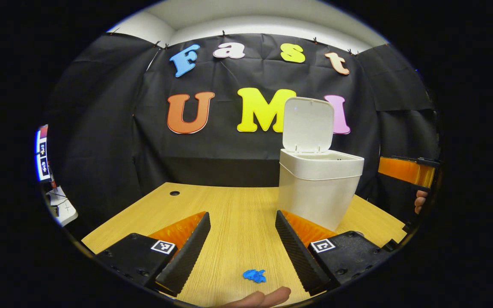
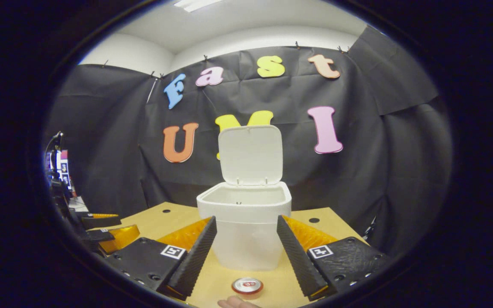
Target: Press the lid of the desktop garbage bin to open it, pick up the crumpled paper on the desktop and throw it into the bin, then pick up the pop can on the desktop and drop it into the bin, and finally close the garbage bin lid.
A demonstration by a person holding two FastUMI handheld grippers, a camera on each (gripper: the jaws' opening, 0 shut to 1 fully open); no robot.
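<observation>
The desktop garbage bin (image 2: 244,222) stands with its lid (image 2: 250,155) upright, ready for waste. The left hand-held gripper (image 1: 242,246) hangs released above the blue crumpled paper (image 1: 254,276) on the wooden surface (image 1: 238,205); the right hand-held gripper (image 2: 246,252), also released, brackets the pop can (image 2: 247,286) before the bin

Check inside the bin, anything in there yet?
The bin has its lid up. Only the rim and top of the inner back wall show, bare. The bottom is hidden by the front wall, so contents can't be told.
</observation>
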